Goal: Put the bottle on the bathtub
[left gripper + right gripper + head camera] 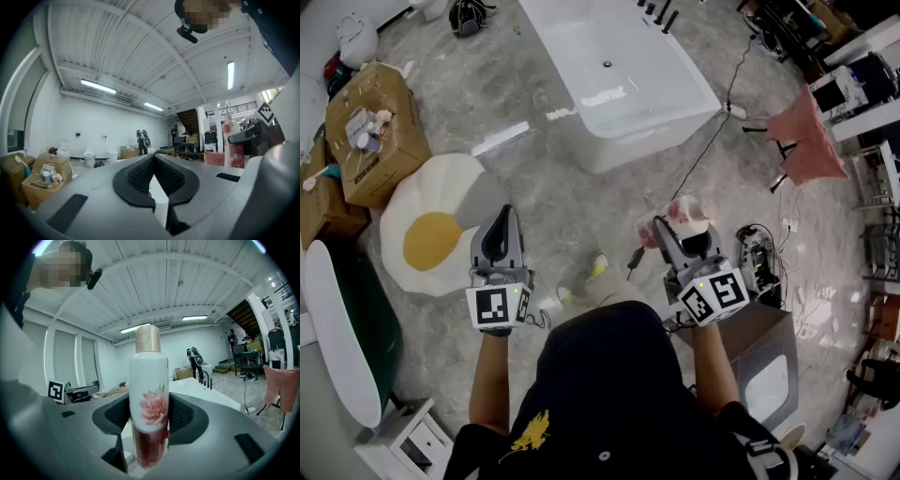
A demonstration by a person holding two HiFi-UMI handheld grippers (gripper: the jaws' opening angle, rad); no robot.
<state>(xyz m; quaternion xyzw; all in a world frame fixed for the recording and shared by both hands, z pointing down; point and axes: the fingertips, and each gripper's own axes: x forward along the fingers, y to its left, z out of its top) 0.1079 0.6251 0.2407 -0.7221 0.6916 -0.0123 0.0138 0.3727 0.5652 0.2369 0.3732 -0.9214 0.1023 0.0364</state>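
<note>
While the bottle (149, 399) is clamped upright in the right gripper (667, 242), the bathtub (652, 141) is seen ahead across the floor, its near edge nearest that hand; the left gripper (153, 164) is closed, empty.

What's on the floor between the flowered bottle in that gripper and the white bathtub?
In the head view, only grey floor with a thin black cable running across it separates the bottle from the bathtub.
</note>
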